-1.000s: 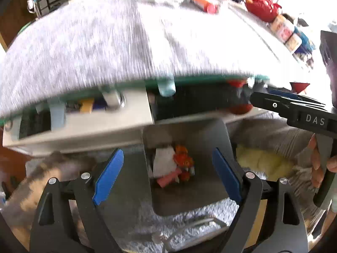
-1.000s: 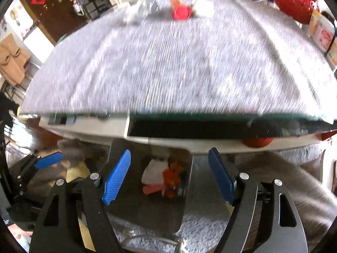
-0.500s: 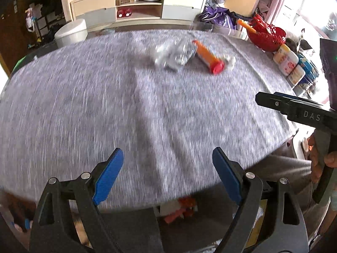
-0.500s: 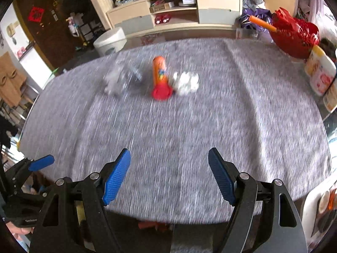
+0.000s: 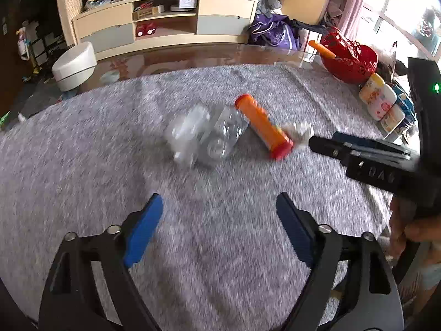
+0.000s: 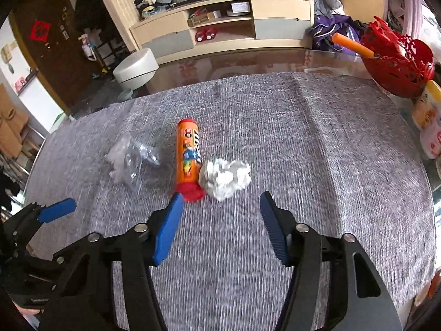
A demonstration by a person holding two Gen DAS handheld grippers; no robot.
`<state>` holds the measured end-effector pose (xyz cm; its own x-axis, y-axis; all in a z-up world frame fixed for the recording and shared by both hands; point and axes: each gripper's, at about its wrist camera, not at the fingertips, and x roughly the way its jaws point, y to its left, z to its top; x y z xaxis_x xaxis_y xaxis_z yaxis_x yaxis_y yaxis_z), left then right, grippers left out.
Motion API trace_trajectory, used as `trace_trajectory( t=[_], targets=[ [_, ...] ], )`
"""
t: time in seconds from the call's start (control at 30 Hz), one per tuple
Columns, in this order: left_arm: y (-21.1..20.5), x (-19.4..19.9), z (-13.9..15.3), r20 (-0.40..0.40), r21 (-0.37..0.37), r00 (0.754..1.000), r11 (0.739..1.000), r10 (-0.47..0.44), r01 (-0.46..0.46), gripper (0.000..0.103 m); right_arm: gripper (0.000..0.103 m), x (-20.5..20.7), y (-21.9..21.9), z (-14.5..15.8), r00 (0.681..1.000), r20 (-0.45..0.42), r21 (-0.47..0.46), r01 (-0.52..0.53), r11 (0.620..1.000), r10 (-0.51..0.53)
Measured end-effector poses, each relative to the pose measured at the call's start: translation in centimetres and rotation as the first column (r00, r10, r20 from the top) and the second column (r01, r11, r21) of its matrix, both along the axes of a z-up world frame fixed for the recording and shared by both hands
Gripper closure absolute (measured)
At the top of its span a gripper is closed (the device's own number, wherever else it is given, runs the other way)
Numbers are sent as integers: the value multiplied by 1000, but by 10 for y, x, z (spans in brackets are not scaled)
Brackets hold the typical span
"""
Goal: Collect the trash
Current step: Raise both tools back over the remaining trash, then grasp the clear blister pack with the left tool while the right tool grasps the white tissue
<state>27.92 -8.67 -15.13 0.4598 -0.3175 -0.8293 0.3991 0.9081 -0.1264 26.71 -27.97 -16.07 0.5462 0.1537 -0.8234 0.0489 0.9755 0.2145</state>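
Both the left gripper (image 5: 217, 215) and right gripper (image 6: 220, 215) hover with jaws released and holding nothing, over bare grey cloth on the surface (image 6: 330, 165). Mid-surface, well clear of every edge, lie a crushed clear bottle (image 6: 135, 160), an orange candy tube (image 6: 188, 154) and a crumpled white paper wad (image 6: 226, 178), the wad touching the tube.

A grey cloth (image 6: 303, 143) covers the counter (image 6: 248, 60) ahead of the tongs; a red basket (image 6: 397, 63) stands far right, a white stool (image 6: 136, 67) and low cabinet (image 6: 220, 24) beyond.
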Motion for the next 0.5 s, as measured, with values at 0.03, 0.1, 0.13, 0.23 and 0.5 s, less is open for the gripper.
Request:
trace_trajectory(
  t=[0.03, 0.1, 0.13, 0.23, 0.5],
  targets=[
    [-3, 5, 1, 2, -6, 1000, 1000, -4, 4, 34, 50, 3, -1, -1, 1000, 1, 3, 1, 1000, -1],
    [-9, 16, 1, 11, -19, 1000, 1000, -15, 15, 42, 53, 9, -2, -3, 1000, 0, 6, -1, 1000, 1],
    [-11, 20, 1, 12, -23, 1000, 1000, -21, 21, 46, 57, 12, -3, -5, 1000, -3, 10, -4, 1000, 4],
    [-23, 33, -3, 12, -17, 999, 999, -41, 41, 49, 59, 18, -3, -8, 1000, -6, 15, -9, 1000, 9],
    [-38, 58, -21, -13, 10, 998, 998, -54, 54, 49, 59, 31, -5, -20, 999, -32, 22, -14, 1000, 14]
  ],
)
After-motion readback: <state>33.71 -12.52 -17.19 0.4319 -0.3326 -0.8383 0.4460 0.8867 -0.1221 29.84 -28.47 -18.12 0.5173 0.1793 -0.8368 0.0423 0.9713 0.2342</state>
